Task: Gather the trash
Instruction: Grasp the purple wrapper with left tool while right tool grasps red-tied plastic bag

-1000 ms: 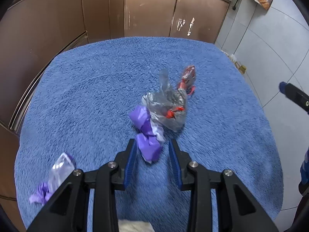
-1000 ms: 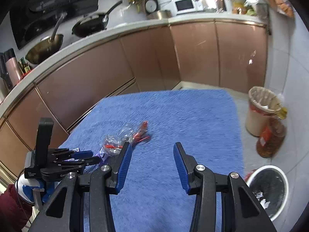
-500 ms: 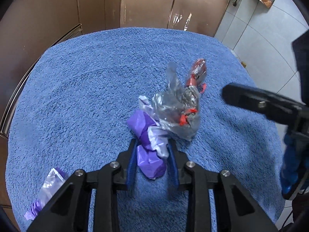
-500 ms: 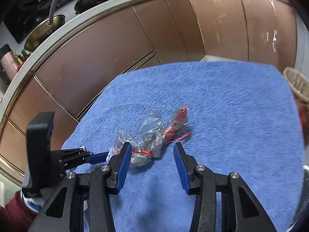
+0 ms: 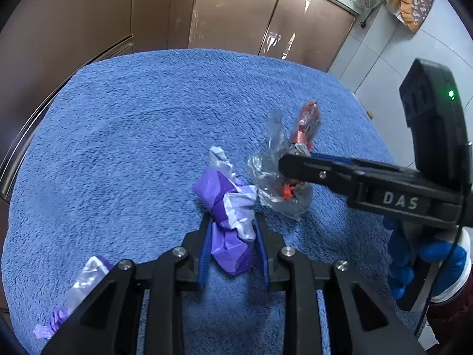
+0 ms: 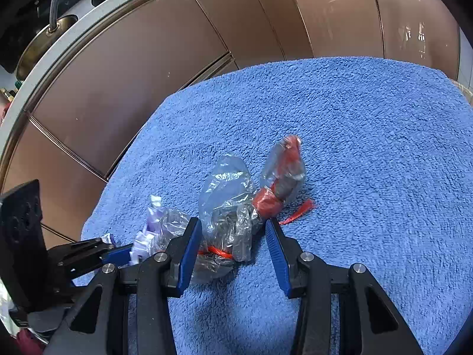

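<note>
On a blue towel [image 5: 118,136] lies a purple and white wrapper [image 5: 230,207]. My left gripper [image 5: 232,245] is shut on its near end. Just right of it lies a clear plastic bag with a red tie [image 5: 278,183], with a red wrapper piece [image 5: 307,121] behind it. In the right wrist view my right gripper [image 6: 233,251] is open, its jaws standing either side of the clear bag [image 6: 227,207], low on the towel [image 6: 369,148]. The red piece [image 6: 280,183] lies just ahead. The left gripper [image 6: 97,254] shows at lower left.
Another clear and purple wrapper [image 5: 79,290] lies at the towel's near left corner. Brown cabinet fronts [image 5: 236,14] curve around behind the towel. Grey floor tiles [image 5: 384,59] lie to the right. A pan [image 6: 44,38] sits on the counter above.
My left gripper closed on the purple wrapper. My right gripper came down and forward from the right until its open jaws straddle the clear bag.
</note>
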`<state>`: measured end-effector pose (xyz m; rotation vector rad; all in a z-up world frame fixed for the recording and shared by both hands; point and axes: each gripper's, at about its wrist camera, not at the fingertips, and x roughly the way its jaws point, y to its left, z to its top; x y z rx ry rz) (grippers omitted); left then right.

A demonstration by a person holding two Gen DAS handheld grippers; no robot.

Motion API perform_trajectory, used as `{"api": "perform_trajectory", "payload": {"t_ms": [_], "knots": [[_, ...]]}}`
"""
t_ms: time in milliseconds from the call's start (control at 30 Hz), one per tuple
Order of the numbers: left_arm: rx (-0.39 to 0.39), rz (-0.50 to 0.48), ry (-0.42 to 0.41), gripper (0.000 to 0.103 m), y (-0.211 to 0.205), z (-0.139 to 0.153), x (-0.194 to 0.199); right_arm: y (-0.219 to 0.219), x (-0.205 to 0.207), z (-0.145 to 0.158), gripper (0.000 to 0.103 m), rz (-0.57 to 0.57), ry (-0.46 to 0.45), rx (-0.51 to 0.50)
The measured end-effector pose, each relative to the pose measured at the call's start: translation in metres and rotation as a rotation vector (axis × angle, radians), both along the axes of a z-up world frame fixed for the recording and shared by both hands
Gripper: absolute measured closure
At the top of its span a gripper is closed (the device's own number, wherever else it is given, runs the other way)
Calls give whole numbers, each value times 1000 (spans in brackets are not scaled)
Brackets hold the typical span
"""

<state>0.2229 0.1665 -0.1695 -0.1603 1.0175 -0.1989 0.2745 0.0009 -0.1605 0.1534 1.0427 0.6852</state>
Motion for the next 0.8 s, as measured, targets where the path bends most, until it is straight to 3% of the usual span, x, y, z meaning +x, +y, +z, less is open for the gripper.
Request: {"api": "perform_trajectory", "payload": {"t_ms": [200, 567, 800], "knots": [[-15, 25, -16, 78, 7, 5, -12, 4, -2, 0, 63, -9, -15, -22], [-15, 71, -35, 78, 10, 16, -30, 12, 0, -5, 85, -40, -31, -58], [-1, 87, -66, 78, 12, 36, -50, 12, -20, 9, 88, 2, -91, -72]]}}
